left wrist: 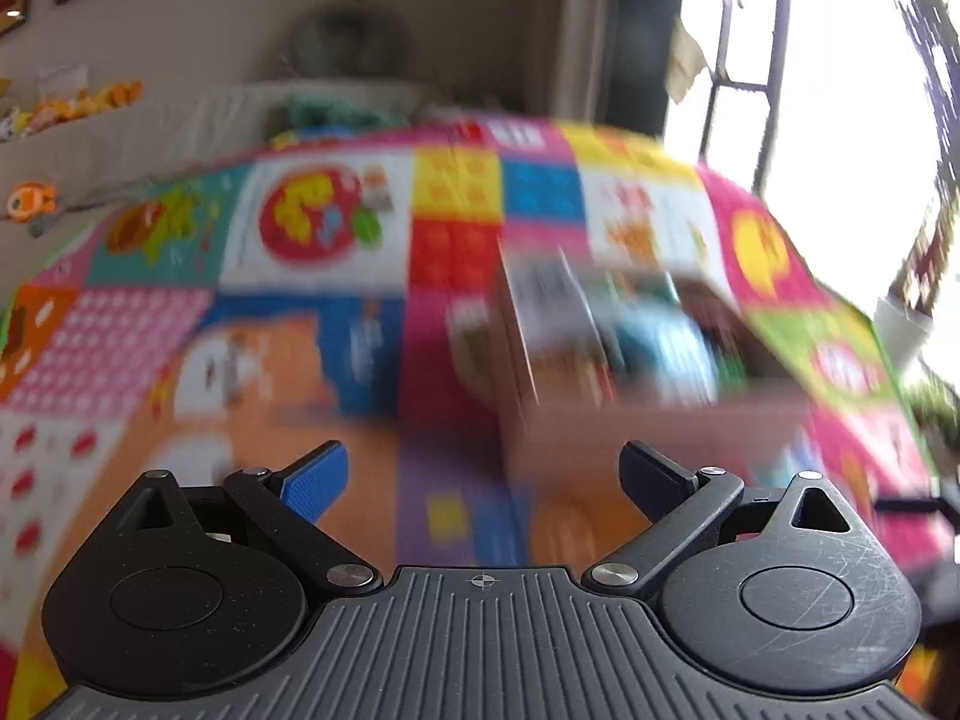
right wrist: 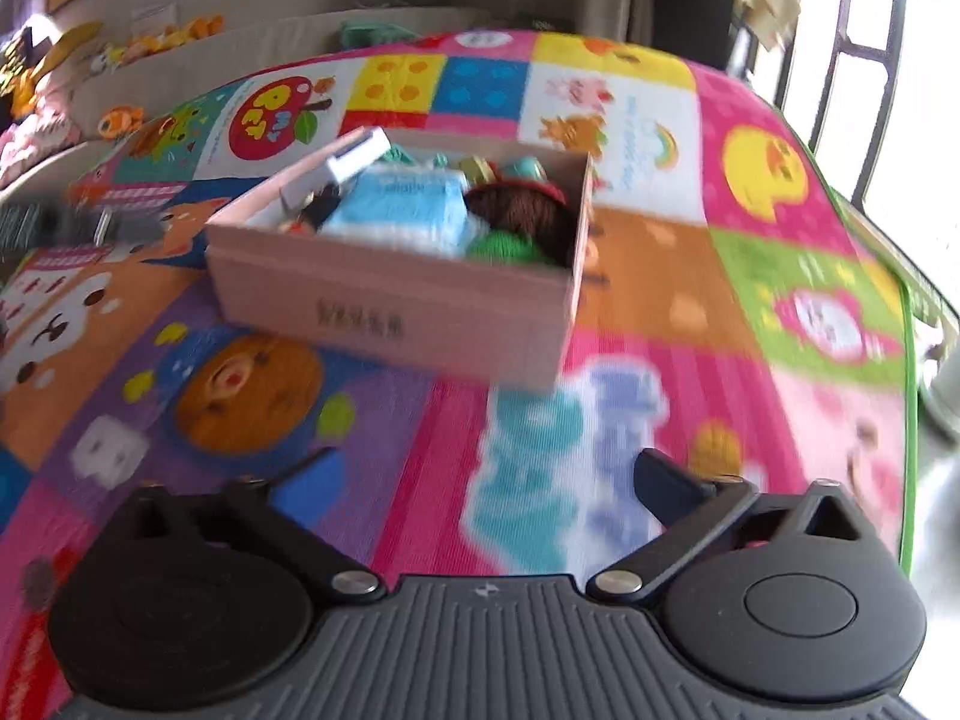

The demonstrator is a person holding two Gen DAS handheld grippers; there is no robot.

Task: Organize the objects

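A big play mat (right wrist: 630, 276) with bright squares of animals, fruit and blocks is covering nearly the whole floor in both wrist views. A pale grey sofa (right wrist: 252, 54) is running along the far edge of the mat, from about 10 o'clock to 12 o'clock in the right wrist view, and little orange and yellow soft toys (right wrist: 174, 36) are sitting along its top. A bright window with dark bars (right wrist: 864, 60) is shining at 2 o'clock. A pink cardboard box (right wrist: 396, 312) is sitting on the mat, near the middle of the right wrist view, a bit toward 11 o'clock. It is open at the top and is holding the toys: a light blue knitted piece (right wrist: 402, 210) in the middle, a brown woolly ball (right wrist: 522, 216) to the right of it, some green wool (right wrist: 504, 252) at the front, and a white card (right wrist: 360, 156) sticking up at the back left. In the left wrist view the same box is looking very blurry at about 2 o'clock. The left gripper (left wrist: 483, 474) is hanging over the mat with its blue fingers (left wrist: 315, 483) wide apart and nothing between them. The right gripper (right wrist: 486, 480) is hanging over the mat at 6 o'clock, in front of the box, with its fingers spread wide and holding nothing.
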